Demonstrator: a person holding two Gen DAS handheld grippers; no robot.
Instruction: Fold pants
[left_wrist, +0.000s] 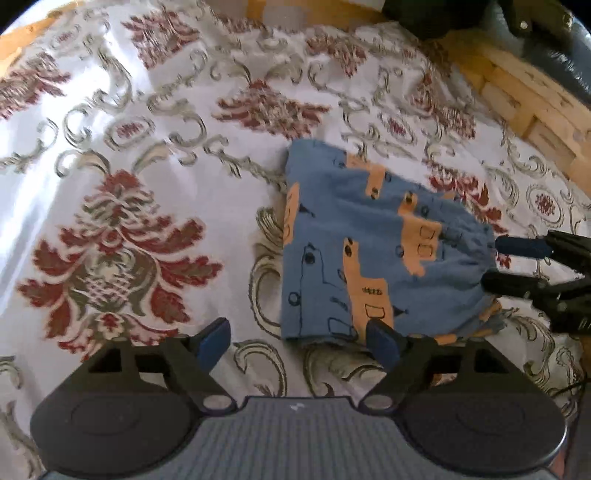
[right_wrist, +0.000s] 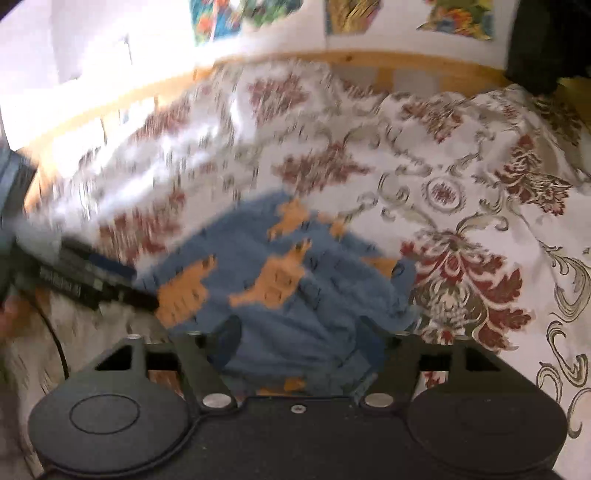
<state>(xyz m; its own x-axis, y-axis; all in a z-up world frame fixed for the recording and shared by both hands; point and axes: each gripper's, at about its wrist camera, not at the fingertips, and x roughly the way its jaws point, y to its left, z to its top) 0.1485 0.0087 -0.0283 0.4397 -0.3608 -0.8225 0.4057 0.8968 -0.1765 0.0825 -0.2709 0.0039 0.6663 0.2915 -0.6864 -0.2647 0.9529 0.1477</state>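
The pants (left_wrist: 373, 254), blue with orange print, lie folded into a compact bundle on the patterned bedspread (left_wrist: 147, 147). The left tongs (left_wrist: 299, 338) stand released, one pad touching the bundle's near edge. The right tongs (right_wrist: 295, 339) straddle the gathered waistband end; whether they are clenched on it cannot be told, as this view is blurred. Risk: lifting or dragging that end may pull the upper layer off the stack and undo the fold. The left pad may also snag the near edge.
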